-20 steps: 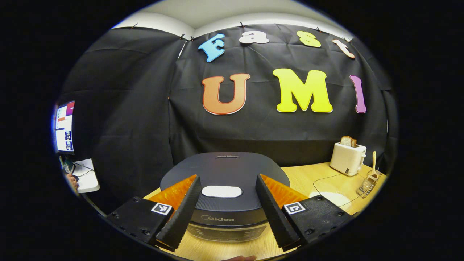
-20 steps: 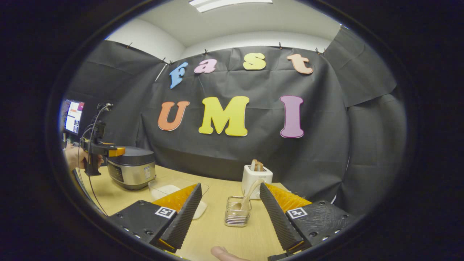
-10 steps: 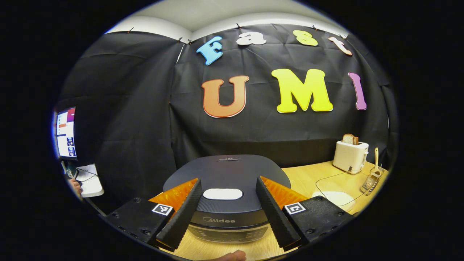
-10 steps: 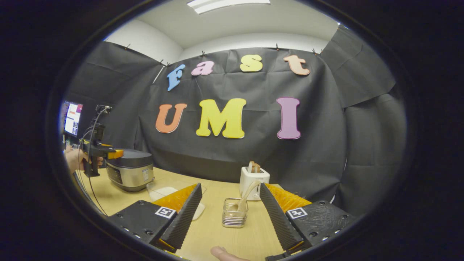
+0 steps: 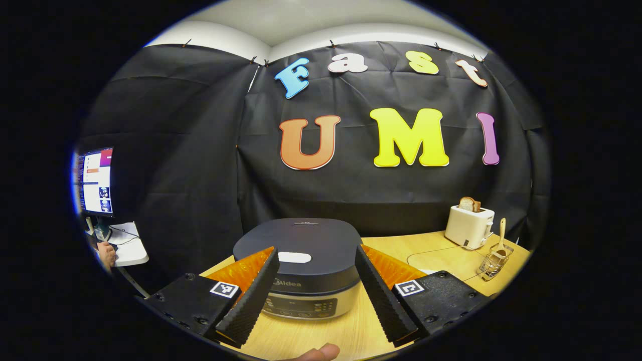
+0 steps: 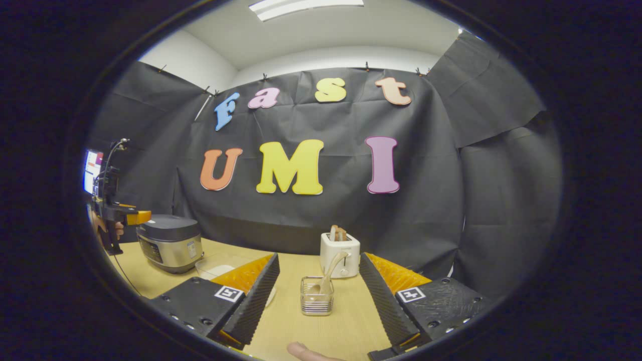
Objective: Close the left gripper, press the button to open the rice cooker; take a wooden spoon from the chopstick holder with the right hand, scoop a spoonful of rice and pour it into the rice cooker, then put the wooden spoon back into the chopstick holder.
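Left gripper view
- left gripper [image 5: 315, 291]: fingers spread wide, nothing between them; it hangs in front of the cooker, apart from it.
- rice cooker [image 5: 300, 265]: lid down, dark top, silver band with a control panel on the near face; it stands on the table [image 5: 441, 253] straight ahead, framed between the two fingers.
- button [image 5: 294, 257]: pale oval on the near part of the lid, untouched.
- toaster [image 5: 469, 225]: far right on the table, a slice of bread standing in its slot.
- chopstick holder [image 5: 494, 258]: just right of and nearer than the toaster; the wooden spoon [image 5: 501, 233] stands in it, handle up.
- monitor [image 5: 94, 181]: lit, at the far left edge.

Right gripper view
- right gripper [image 6: 316, 296]: fingers wide apart, holding nothing, low over the table.
- chopstick holder [image 6: 316, 302]: clear, straight ahead between the fingers, not touched.
- wooden spoon [image 6: 328, 276]: in the holder, leaning right toward the toaster [image 6: 340, 253] behind.
- rice cooker [image 6: 169, 242]: far left, closed.
- left gripper [image 6: 131, 217]: held at the cooker's left, level with its lid.
- rice container [image 6: 216, 266]: clear, between cooker and holder, partly hidden by the finger.
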